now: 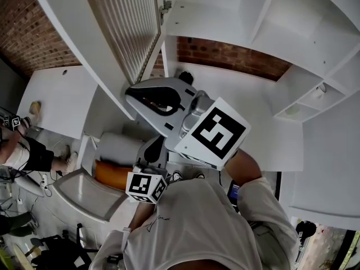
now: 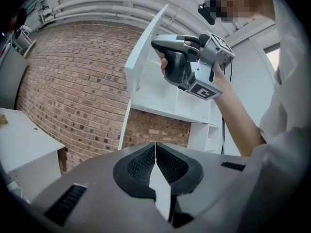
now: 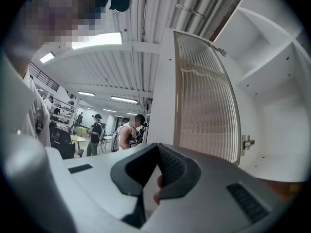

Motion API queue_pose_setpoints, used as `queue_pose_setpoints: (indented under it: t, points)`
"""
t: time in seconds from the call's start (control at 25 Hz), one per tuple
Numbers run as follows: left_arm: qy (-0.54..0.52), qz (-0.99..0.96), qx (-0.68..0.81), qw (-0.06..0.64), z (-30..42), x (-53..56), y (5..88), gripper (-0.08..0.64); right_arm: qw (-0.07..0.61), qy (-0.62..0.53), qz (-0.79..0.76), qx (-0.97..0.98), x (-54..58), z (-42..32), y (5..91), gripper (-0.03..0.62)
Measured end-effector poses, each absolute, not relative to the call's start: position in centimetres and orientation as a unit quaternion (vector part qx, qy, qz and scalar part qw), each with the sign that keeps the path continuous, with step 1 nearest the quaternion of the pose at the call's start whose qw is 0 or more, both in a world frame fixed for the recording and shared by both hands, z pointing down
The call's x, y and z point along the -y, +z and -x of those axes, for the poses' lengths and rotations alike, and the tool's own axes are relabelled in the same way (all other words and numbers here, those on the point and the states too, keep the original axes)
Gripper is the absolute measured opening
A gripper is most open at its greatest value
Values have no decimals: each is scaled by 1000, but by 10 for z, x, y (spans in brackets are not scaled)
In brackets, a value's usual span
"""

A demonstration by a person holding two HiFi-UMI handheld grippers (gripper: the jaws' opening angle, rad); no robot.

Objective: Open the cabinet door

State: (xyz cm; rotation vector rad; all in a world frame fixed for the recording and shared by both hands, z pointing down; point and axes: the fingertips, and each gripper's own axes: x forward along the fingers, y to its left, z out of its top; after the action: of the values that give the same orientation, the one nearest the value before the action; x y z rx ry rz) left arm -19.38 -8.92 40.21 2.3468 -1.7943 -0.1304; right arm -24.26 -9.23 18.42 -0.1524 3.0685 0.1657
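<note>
The cabinet door (image 1: 126, 27), a white frame around ribbed glass, stands swung wide open from the white cabinet (image 1: 225, 21). In the right gripper view the door (image 3: 204, 96) rises just ahead, its hinge (image 3: 248, 142) on the right. My right gripper (image 1: 130, 94) is level with its jaws shut together, tips at the door's free lower edge; I cannot tell whether they touch it. The left gripper view shows this gripper (image 2: 154, 43) beside the door (image 2: 146, 47). My left gripper (image 2: 155, 149) is lower and nearer the body (image 1: 153, 149), shut and empty.
A brick wall (image 1: 225, 52) runs behind the cabinet, whose open shelves (image 1: 315, 94) continue to the right. A white desk (image 1: 62, 94) stands at the left, with a grey chair (image 1: 84, 193) below. People (image 3: 129, 135) stand far back in the room.
</note>
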Motion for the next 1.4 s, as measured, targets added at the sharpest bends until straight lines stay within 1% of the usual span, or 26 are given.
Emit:
queue_pose_setpoints:
  t: [0.28,1.4]
  points:
    - [-40,-797,595,98,186,91,405,18,18,62,62,-996,105,227,197,28]
    - [-24,-833,540,116,142,107,417,18,-27,7,165,-986,153,142,248,26]
